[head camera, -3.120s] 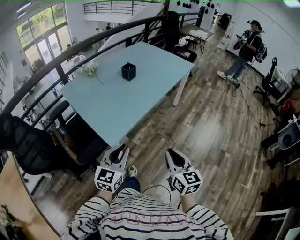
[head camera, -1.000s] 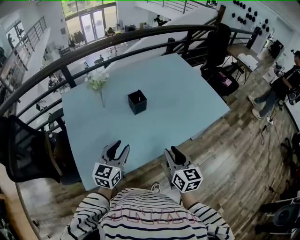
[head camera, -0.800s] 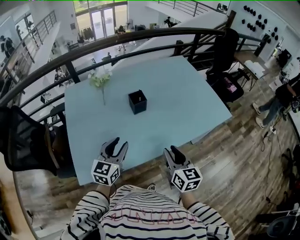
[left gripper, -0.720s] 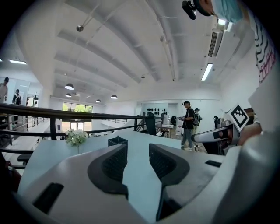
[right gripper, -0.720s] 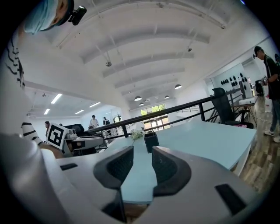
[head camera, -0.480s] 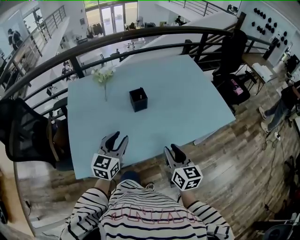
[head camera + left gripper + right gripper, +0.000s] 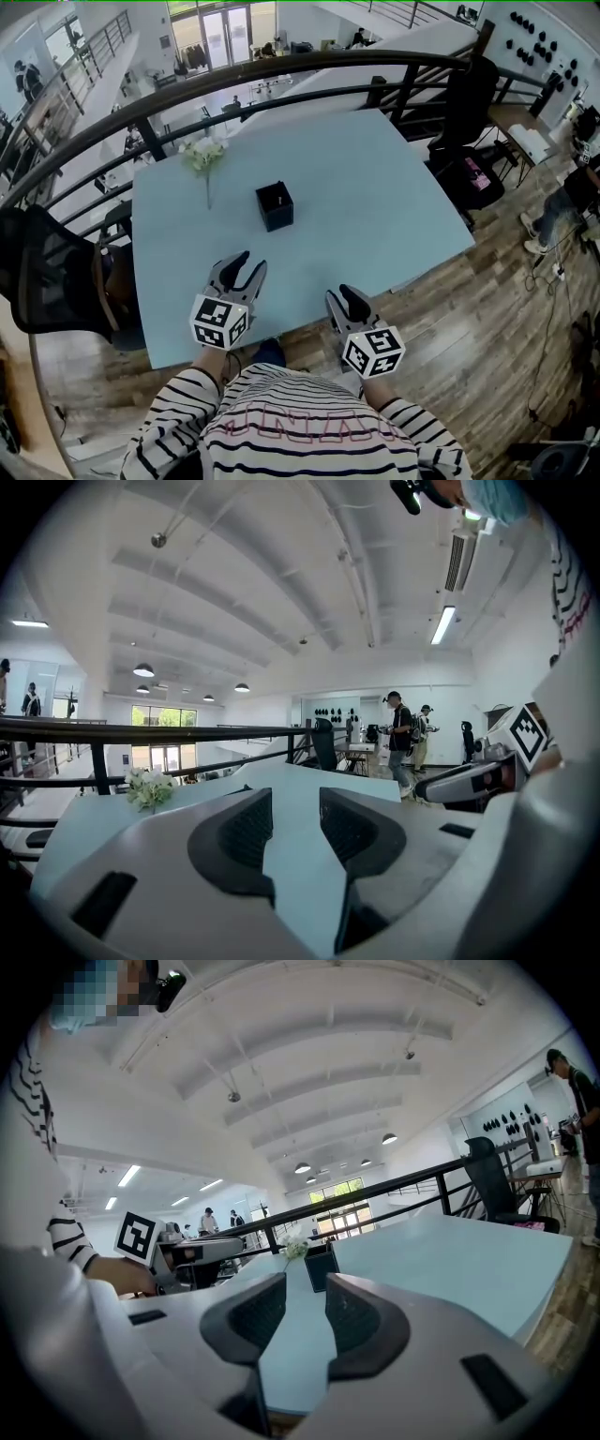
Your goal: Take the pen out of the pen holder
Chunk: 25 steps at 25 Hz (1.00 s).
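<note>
The person in the striped top stands at the near edge of the pale blue table [image 7: 375, 178], both forearms held out in front, each gripper pointing nearly level and only a little downward across the tabletop. The left gripper [image 7: 246, 264] reaches out over the table surface, its marker cube sitting above the near edge; its jaws stand apart with nothing but bare tabletop showing between them. The right gripper [image 7: 343, 296] sits further back, its tips about at the table's edge, jaws likewise apart and empty. The black pen holder [image 7: 275, 206] stands upright toward the middle of the table, well ahead of both grippers and untouched; a thin pale sliver shows inside its mouth, too small to tell for certain as the pen. From the right gripper view the pen holder [image 7: 321, 1266] lines up just above the gap in the jaws, with the white flowers [image 7: 296, 1248] behind it. Three seconds back the person was still well short of the table, both grippers over the wooden floor; a second ago the left gripper was only at the table's edge, and it has since pushed forward, ahead of the right.
</note>
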{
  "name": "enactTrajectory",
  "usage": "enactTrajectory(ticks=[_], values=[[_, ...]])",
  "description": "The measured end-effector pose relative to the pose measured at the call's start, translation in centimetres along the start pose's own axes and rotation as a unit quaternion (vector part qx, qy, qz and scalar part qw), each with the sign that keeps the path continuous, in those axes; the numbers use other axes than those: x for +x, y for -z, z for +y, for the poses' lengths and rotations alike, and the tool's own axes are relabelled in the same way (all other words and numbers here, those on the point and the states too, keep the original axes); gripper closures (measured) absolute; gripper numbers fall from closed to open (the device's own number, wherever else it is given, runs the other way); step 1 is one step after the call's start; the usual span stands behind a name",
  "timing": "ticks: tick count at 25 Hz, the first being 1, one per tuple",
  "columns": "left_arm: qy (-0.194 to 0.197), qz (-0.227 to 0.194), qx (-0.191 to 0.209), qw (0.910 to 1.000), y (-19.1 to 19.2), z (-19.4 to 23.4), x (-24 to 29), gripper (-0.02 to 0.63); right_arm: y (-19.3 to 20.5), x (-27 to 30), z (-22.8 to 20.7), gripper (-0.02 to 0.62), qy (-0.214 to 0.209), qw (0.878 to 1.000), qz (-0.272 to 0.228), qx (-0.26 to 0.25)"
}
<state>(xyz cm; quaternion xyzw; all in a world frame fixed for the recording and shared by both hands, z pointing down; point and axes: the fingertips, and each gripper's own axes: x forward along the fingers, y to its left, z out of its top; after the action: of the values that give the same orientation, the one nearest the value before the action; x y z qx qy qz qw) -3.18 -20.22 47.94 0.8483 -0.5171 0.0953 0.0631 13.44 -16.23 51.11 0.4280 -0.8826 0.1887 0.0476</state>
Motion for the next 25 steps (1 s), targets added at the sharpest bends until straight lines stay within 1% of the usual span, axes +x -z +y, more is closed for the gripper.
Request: enactTrajectory(ticks=[4,11,18,25], values=[[0.007,0.007,0.01,0.9999,-1.0,1.5,2.5,0.471,-0.7,1.8,-0.8,0.471,0.002,1.0,0.002,0.002],[0.003,0.026,0.035,0.9991,-2.3,4.9,6.9,0.471,-1.7,4.7,-2.0,0.471,0.011,1.0,-0.001,0.011],[0.008,0.041,0.04,0.9983,-3.2,7.6,11.7,0.471,-1.7,7.0,-3.0,0.471,0.014,1.0,0.007,0.023],[0.011,0.043,0.068,0.9967,-4.1,9.6,15.6,0.471,-1.6,8.2,-3.4,0.471,0.016,0.999,0.014,0.029]])
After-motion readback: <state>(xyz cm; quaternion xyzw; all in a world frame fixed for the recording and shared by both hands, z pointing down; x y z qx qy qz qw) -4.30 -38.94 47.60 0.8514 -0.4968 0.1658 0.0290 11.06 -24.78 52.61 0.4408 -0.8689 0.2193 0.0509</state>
